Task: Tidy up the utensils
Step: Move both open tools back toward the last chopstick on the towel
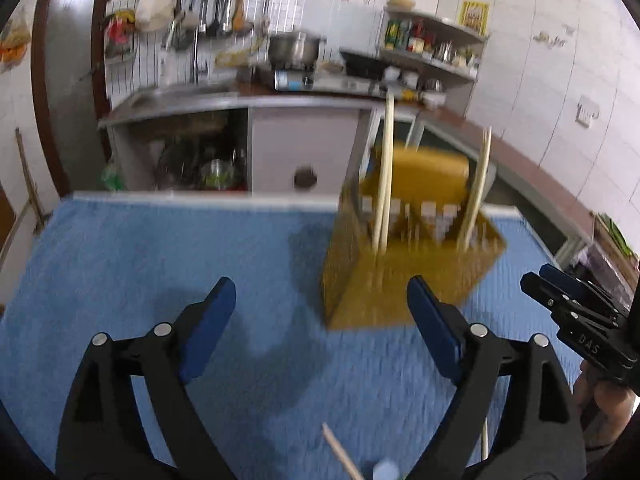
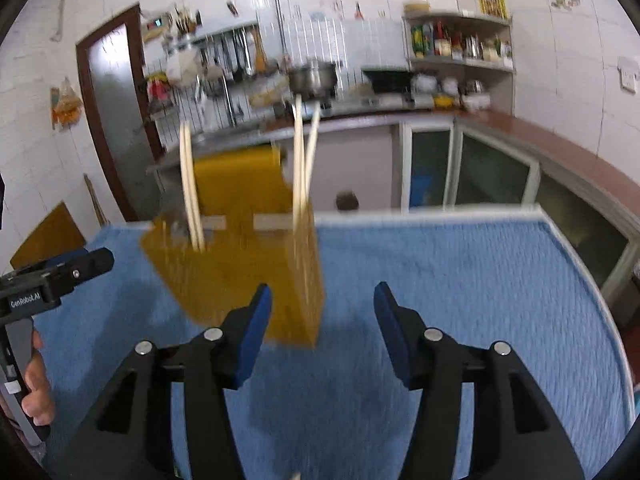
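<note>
Left wrist view: the left gripper [image 1: 320, 320] is hanging over the blue cloth [image 1: 140, 260] that is covering the table, its blue-padded jaws standing wide with nothing between them. The yellow utensil rack [image 1: 400, 280] is sitting toward the far right edge of the table, with pale chopsticks [image 1: 384, 184] standing upright in it, two pairs in separate slots. One loose chopstick [image 1: 340, 452] is lying on the cloth at the near edge, below the jaws. The right gripper [image 1: 580, 304] is showing at the right edge, jaw gap unclear here.

Right wrist view: the right gripper [image 2: 322, 332] is hovering over the cloth [image 2: 480, 280], jaws moderately apart and empty. The rack [image 2: 240, 280] is standing just ahead toward the far left, chopsticks [image 2: 300, 168] rising from it. The left gripper [image 2: 60, 276] is entering from the left, held by a hand [image 2: 38, 384].
</note>
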A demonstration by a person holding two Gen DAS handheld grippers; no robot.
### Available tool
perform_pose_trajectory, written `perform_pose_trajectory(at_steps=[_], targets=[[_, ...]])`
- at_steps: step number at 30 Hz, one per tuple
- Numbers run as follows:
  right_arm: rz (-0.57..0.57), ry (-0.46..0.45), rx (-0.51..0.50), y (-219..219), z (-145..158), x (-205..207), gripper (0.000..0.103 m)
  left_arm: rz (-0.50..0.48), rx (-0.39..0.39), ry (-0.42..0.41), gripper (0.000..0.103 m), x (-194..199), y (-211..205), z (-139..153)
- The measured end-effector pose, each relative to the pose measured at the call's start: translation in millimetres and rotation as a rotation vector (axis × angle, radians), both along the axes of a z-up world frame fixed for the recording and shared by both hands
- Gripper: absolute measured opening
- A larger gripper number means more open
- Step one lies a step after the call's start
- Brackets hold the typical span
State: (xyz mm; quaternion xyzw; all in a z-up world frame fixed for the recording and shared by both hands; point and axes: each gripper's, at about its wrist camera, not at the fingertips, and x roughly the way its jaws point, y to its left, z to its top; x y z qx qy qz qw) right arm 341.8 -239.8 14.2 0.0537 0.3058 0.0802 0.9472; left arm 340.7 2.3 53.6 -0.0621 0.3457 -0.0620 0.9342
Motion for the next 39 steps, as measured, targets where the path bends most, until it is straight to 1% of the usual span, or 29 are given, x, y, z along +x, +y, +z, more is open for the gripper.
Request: perform_pose_trajectory(at_steps=[3,7,11,13,15,17,19,20,21,22,23,26,29,32,35,39], targets=[[-0.013,0.073,0.013,-2.1,-18.9,-19.8,0.054,-0.002,0.001,0.085,0.085,-16.4,-1.3,-20.3],[-0.011,0.129,0.001,1.8,-36.9,-41.8,0.054,-0.014,0.017,0.185,0.085,-35.0,-9.5,-46.2],[0.008,0.163,-0.029,12.2,-50.3,-66.0,0.054,-0.027,0.044,0.227,0.083,-49.9,-17.3,-63.3],[0.013,0.178,-0.043,16.6,-57.5,-76.7,0.054,-0.028,0.040,0.240,0.078,-56.1,-17.9,-70.6],[0.019,0.196,-0.043,19.7,-64.6,-83.9,0.052,-0.033,0.025,0.265,0.065,-58.6,-18.6,-77.5],[0.016,0.212,-0.052,21.9,-68.7,-86.3,0.052,-0.035,0.017,0.287,0.057,-60.4,-17.7,-84.5],[0.016,0.233,-0.069,26.4,-75.7,-88.4,0.048,-0.034,0.022,0.300,0.054,-59.1,-17.6,-91.3],[0.017,0.244,-0.074,28.6,-78.9,-88.3,0.046,-0.036,0.021,0.309,0.050,-58.3,-18.9,-93.4],[0.017,0.257,-0.079,30.9,-82.1,-87.6,0.040,-0.040,0.021,0.321,0.046,-57.1,-19.5,-96.9],[0.021,0.268,-0.082,32.9,-84.5,-86.2,0.037,-0.037,0.032,0.322,0.045,-55.6,-20.4,-98.6],[0.024,0.275,-0.084,34.3,-86.1,-85.6,0.036,-0.035,0.040,0.317,0.043,-53.8,-22.0,-97.9],[0.025,0.280,-0.105,38.2,-89.1,-85.2,0.035,-0.034,0.048,0.328,0.042,-50.8,-24.2,-97.6],[0.029,0.287,-0.110,38.3,-88.2,-84.6,0.035,-0.023,0.059,0.343,0.037,-48.6,-24.2,-97.2],[0.030,0.286,-0.116,39.1,-87.7,-82.7,0.032,-0.032,0.106,0.359,0.037,-44.3,-31.9,-98.2],[0.028,0.287,-0.108,38.0,-87.4,-79.2,0.027,-0.030,0.116,0.365,0.037,-40.5,-33.8,-97.8],[0.025,0.283,-0.105,38.5,-87.8,-75.8,0.019,-0.013,0.140,0.363,0.032,-38.6,-36.3,-97.6]])
